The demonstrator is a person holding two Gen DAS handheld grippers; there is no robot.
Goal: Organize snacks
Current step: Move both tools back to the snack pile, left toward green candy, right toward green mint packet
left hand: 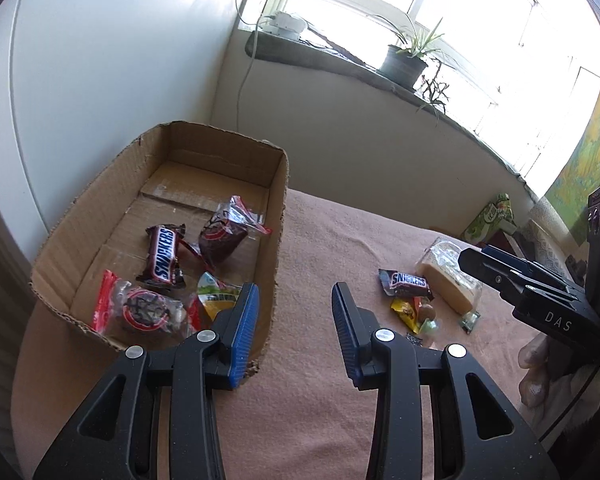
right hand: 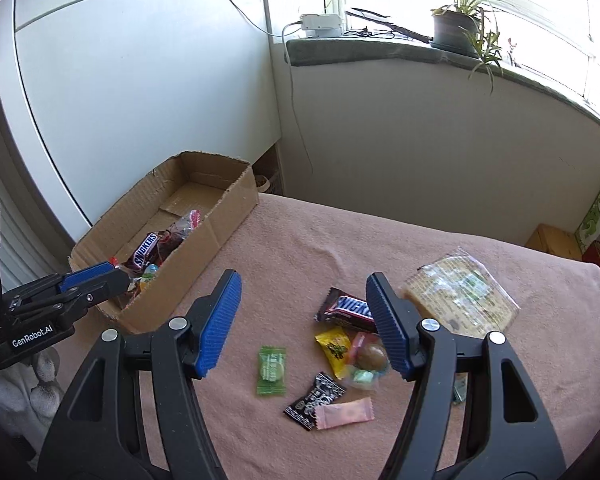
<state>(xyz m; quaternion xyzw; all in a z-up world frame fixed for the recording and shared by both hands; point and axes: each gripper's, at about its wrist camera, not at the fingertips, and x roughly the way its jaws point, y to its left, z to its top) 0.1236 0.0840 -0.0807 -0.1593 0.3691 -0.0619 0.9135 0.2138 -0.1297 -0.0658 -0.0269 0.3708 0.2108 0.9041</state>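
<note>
Left claw (left hand: 294, 312) stands apart, nothing between its fingers, over the near rim of the cardboard box (left hand: 278, 216). Right claw (right hand: 304, 316) is likewise apart and empty above the pink cloth (right hand: 292, 248). Loose sweets lie at its four o'clock: a chocolate bar (right hand: 346, 312), a green candy (right hand: 272, 370), and a wrapped cracker pack (right hand: 464, 300) at two o'clock. More snacks (left hand: 162, 258) lie in the box.

"SNICKERS" on boxed bar (left hand: 163, 255) and table bar (right hand: 350, 309), "DAS" on right gripper (left hand: 476, 265), "GenRobot.AI" on left gripper (right hand: 112, 278)
</note>
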